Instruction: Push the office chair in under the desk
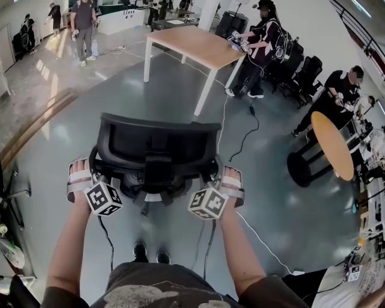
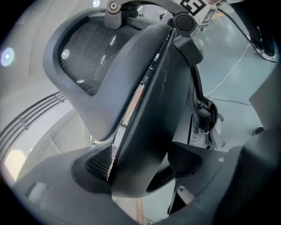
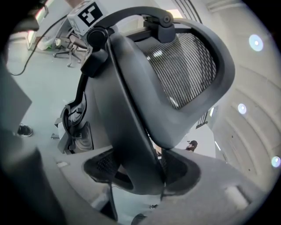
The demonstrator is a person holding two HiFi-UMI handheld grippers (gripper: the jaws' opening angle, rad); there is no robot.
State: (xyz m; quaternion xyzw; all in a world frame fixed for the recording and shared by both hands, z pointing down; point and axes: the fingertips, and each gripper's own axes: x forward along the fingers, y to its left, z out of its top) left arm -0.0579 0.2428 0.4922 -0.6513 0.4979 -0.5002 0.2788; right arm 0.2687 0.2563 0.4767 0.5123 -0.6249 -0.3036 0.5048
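- Head view: shows the office chair [image 1: 157, 144] on grey floor, backrest toward the camera, with the person's shoes [image 1: 150, 252] just behind its base.
- Sets the left gripper [image 1: 91, 171] at the chair's left backrest edge and the right gripper [image 1: 219, 177] at its right edge.
- Places the desk [image 1: 195, 43] well beyond the chair and far apart from it, with a round table [image 1: 332, 144] off to the chair's right.
- Leaves the grip itself unclear from up here, each jaw pair seemingly tucked behind a hand.
- Left gripper view: settles that, with jaws clamped on the chair's dark backrest rim [image 2: 151, 123], one pad on each side and the rim rising between them.
- Adds the mesh panel [image 2: 85, 57] left of the rim, and a marker cube [image 2: 193, 6] past the chair's far edge.
- Loses the desk entirely.
- Right gripper view: mirrors the other, with jaws closed narrowly on the opposite rim [image 3: 131, 127] and the mesh [image 3: 184, 66] to its right.
- Catches the chair's tilt mechanism [image 3: 74, 123] left of the rim, plus the other cube [image 3: 88, 13] above the chair's top bar.
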